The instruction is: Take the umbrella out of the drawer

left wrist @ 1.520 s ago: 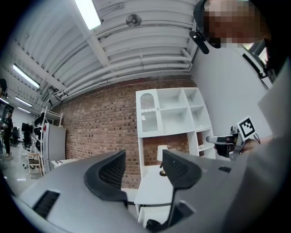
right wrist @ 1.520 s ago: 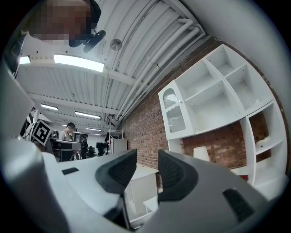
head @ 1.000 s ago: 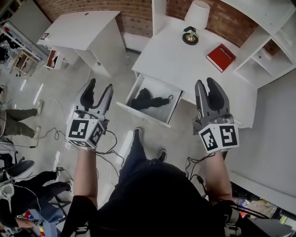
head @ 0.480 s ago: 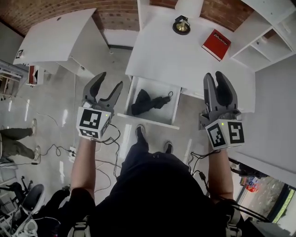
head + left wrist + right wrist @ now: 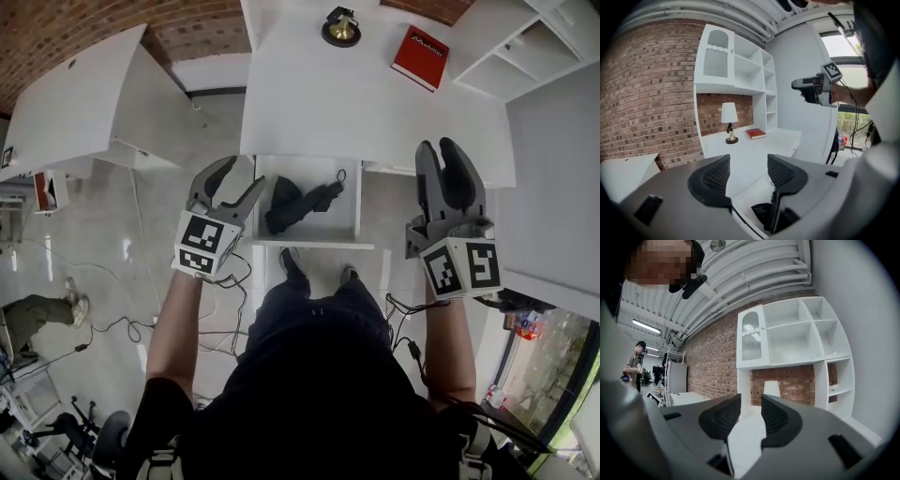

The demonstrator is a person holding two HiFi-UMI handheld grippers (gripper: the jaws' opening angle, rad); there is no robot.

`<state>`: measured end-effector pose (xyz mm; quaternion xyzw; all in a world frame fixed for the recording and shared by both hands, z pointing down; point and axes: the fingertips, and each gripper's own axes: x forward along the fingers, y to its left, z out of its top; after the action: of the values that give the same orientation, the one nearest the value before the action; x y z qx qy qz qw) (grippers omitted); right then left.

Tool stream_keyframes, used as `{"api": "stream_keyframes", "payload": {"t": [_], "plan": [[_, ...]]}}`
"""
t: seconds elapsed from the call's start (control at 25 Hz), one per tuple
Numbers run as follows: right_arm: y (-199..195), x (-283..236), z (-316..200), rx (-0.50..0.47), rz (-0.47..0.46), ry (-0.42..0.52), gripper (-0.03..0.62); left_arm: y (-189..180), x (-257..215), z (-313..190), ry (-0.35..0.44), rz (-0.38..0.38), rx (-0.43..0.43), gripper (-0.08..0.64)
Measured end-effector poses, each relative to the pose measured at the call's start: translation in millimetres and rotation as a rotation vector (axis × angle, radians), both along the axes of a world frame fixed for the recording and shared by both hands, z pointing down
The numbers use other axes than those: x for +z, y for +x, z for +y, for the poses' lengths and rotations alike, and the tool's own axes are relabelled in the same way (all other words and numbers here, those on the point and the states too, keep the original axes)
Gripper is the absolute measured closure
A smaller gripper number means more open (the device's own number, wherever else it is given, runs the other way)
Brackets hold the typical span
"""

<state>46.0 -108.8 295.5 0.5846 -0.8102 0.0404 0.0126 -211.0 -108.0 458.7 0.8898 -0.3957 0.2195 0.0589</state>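
Head view: left claw (image 5: pixel 242 173) open, empty, umbrella (image 5: pixel 300 202) at its 3 o'clock in drawer (image 5: pixel 314 244); right claw (image 5: pixel 439 145) barely apart, empty. Risk: clipping drawer wall, or pinching only loose fabric.

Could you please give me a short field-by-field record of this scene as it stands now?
Drawer: white desk drawer, pulled open
Contents: black folded umbrella, lying inside, untouched
Left gripper: open, empty, by the drawer's left side
Right gripper: open, empty, near the desk's right end
Desk top: white desk with red book and brass-based lamp
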Motion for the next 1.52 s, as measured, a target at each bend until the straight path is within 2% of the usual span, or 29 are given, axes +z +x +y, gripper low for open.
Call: {"api": "stream_keyframes", "payload": {"t": [0.24, 0.44, 0.68, 0.76, 0.92, 1.24, 1.52], "plan": [[9, 22, 3, 0.047, 0.009, -0.046, 0.462, 8, 52, -4, -0.096, -0.07, 0.091, 0.322], [29, 49, 1, 0.078, -0.02, -0.09, 0.462, 25, 105, -1, -0.192, -0.148, 0.161, 0.321], [48, 80, -20, 0.056, -0.042, -0.138, 0.462, 55, 160, 6, -0.279, -0.251, 0.252, 0.319], [53, 87, -29, 0.042, -0.049, -0.149, 0.462, 59, 181, 7, -0.312, -0.295, 0.265, 0.319], [63, 103, -48, 0.019, -0.051, -0.174, 0.462, 65, 223, 6, -0.396, -0.332, 0.263, 0.313], [82, 145, -67, 0.029, -0.045, -0.255, 0.465, 79, 311, 22, -0.558, -0.442, 0.344, 0.308], [95, 171, -69, 0.047, -0.048, -0.294, 0.465, 91, 351, 31, -0.628, -0.483, 0.37, 0.308]]}}
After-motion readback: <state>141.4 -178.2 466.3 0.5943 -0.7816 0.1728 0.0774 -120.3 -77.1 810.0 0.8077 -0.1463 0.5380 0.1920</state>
